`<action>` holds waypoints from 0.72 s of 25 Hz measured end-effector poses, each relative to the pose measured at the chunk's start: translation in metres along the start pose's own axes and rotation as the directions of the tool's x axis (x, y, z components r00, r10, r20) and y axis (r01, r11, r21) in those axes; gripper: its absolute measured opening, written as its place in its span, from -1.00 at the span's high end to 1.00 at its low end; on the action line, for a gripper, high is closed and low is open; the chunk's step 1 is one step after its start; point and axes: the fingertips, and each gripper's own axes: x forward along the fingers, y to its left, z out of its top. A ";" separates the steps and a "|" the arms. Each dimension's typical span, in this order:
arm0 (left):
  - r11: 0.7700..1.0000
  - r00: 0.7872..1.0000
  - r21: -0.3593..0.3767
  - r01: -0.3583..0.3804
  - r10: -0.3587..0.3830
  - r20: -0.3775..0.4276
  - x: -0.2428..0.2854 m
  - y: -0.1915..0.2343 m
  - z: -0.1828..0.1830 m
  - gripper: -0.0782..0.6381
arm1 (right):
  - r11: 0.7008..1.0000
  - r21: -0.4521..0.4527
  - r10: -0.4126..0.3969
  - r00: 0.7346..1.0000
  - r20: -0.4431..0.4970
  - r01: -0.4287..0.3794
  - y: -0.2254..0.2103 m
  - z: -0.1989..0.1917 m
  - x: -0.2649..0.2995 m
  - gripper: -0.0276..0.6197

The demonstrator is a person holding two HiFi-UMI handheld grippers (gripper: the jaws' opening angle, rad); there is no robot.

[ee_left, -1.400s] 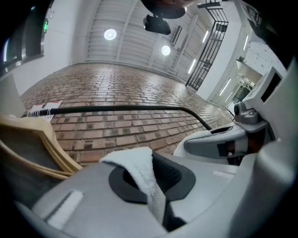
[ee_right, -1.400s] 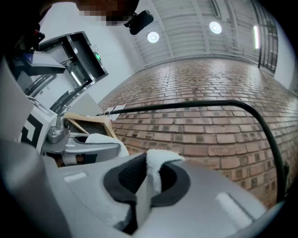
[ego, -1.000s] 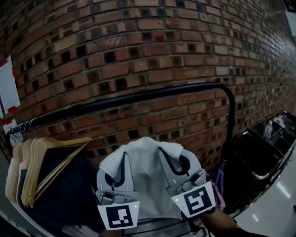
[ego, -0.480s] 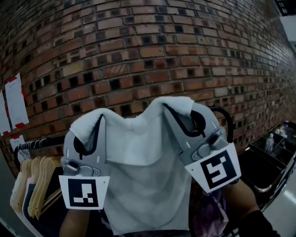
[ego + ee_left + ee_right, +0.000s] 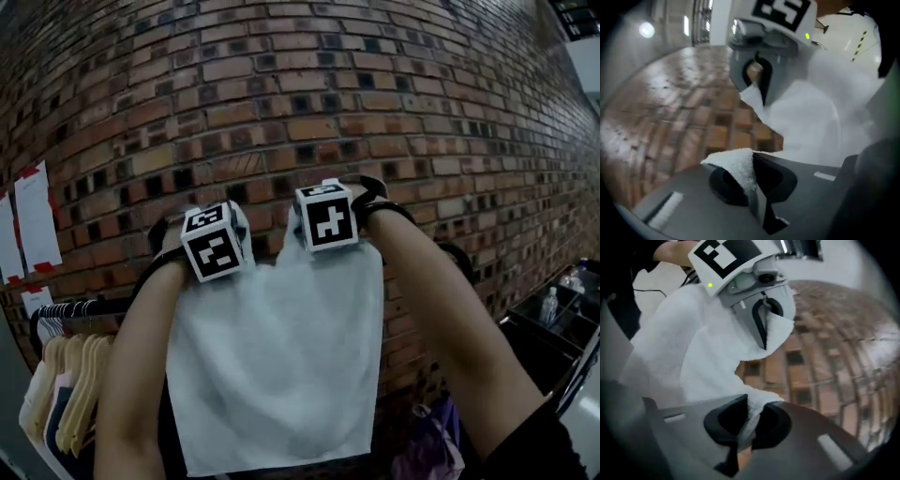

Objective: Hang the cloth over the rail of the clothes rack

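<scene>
A white terry cloth [image 5: 281,366] hangs flat in front of the brick wall, held up by its two top corners. My left gripper [image 5: 214,242] is shut on the upper left corner, and my right gripper [image 5: 327,214] is shut on the upper right one. In the left gripper view the cloth corner [image 5: 738,166] is pinched between the dark jaws of that gripper [image 5: 751,180]. In the right gripper view the other corner [image 5: 757,404] is clamped by the right gripper [image 5: 745,423]. The black rail [image 5: 89,307] shows at the left and its bent end [image 5: 457,255] at the right; the cloth hides its middle.
Wooden hangers with garments [image 5: 61,403] crowd the rail's left end. White papers [image 5: 33,220] are taped on the wall at left. A black wire shelf with bottles [image 5: 562,314] stands at the right, and a purple bag [image 5: 431,442] sits low by the rack.
Both grippers have lifted the cloth from low in front of the rack to above the rail. They have tipped forward, so the cloth now hangs full length below them.
</scene>
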 end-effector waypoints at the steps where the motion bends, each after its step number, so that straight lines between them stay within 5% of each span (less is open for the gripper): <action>1: 0.988 0.987 -0.004 0.153 -0.153 -0.037 0.020 -0.029 -0.009 0.74 | 0.994 0.018 0.109 0.994 -0.030 -0.109 0.019 -0.004 0.019 0.88; 3: 0.934 0.934 -0.100 0.343 -0.351 -0.070 0.041 -0.070 -0.027 0.74 | 0.953 0.113 0.283 0.959 -0.001 -0.281 0.054 -0.002 0.044 0.88; 5: 0.864 0.862 -0.167 0.475 -0.495 -0.110 0.047 -0.101 -0.045 0.74 | 0.879 0.214 0.413 0.905 0.103 -0.425 0.080 0.007 0.057 0.88; 9: 0.737 0.752 -0.255 0.626 -0.657 -0.052 0.042 -0.131 -0.046 0.64 | 0.837 0.288 0.423 0.884 0.198 -0.465 0.076 0.009 0.056 0.87; 13: 0.573 0.639 -0.420 0.704 -0.769 0.023 0.033 -0.150 -0.053 -0.17 | 0.800 0.351 0.452 0.873 0.180 -0.487 0.076 -0.007 0.060 0.70; 16: 0.509 0.630 -0.476 0.717 -0.765 0.132 0.031 -0.145 -0.051 -0.36 | 0.775 0.403 0.442 0.874 0.204 -0.486 0.074 -0.012 0.061 0.52; 18: 0.496 0.645 -0.492 0.715 -0.740 0.192 0.029 -0.137 -0.049 -0.36 | 0.782 0.407 0.404 0.881 0.245 -0.472 0.066 -0.007 0.058 0.49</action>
